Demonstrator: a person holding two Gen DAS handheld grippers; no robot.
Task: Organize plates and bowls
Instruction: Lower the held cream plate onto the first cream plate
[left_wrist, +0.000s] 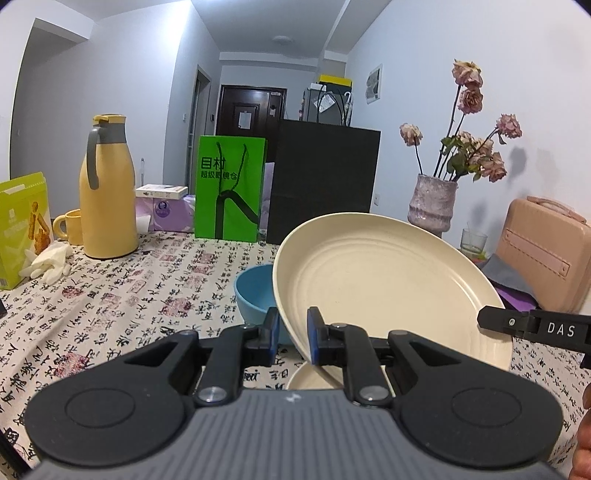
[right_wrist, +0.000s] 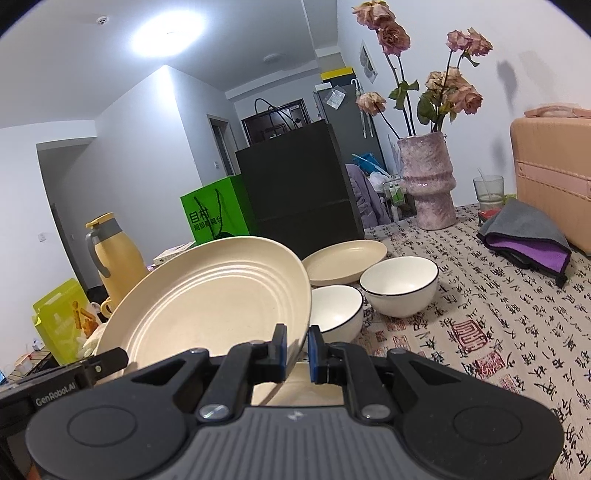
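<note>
both the left gripper (left_wrist: 292, 332) and right gripper (right_wrist: 296, 344) pinch opposite rims of a round, ridged cream plate (left_wrist: 384, 284), tilted above the calligraphy-printed tablecloth (right_wrist: 498, 314) near its front edge.

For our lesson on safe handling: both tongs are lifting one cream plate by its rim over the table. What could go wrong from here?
1. The plate is tilted and pinched only at its rim by the left tongs and right tongs; it might slip.
2. It could knock the blue bowl or the nearest white bowl on the way down.
</note>
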